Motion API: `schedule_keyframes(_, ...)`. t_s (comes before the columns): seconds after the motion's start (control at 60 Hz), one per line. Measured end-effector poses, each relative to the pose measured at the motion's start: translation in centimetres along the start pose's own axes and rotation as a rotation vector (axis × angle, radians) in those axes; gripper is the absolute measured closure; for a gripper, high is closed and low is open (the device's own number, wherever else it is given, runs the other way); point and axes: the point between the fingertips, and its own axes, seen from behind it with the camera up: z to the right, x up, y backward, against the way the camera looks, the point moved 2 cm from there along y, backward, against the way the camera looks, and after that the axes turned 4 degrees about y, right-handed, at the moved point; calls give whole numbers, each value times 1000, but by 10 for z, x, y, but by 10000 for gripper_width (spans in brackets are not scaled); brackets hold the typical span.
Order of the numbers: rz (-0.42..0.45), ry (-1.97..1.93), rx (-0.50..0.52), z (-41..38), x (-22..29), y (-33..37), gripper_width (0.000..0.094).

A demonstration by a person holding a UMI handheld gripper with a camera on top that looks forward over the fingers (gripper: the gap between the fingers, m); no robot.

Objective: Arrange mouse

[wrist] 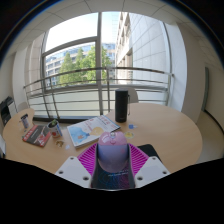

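A lilac computer mouse (112, 150) sits between my two fingers, its rounded back facing me. My gripper (112, 146) is shut on it, with the magenta pads (89, 159) pressing on its left and right sides. The mouse is over the near edge of a round wooden table (160, 130). A black mat (147, 152) shows just right of the fingers and runs under the mouse. The mouse's underside is hidden.
Beyond the mouse stands a black cylinder (122, 104). An open booklet and papers (90, 129) lie to the left of the mouse. Small boxes and a pink item (35, 133) sit at the table's left. Behind the table are a railing and large windows (95, 60).
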Motion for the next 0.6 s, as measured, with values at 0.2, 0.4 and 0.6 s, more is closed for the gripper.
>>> schedule_keyframes(0.2,-225,-12,-2,54,-116,-60,497)
schedule_keyframes(0.4,-258,-20,30,55,-137,-63,252)
schedule_keyframes(0.6,-185,30,-4,56,-91,-11,84)
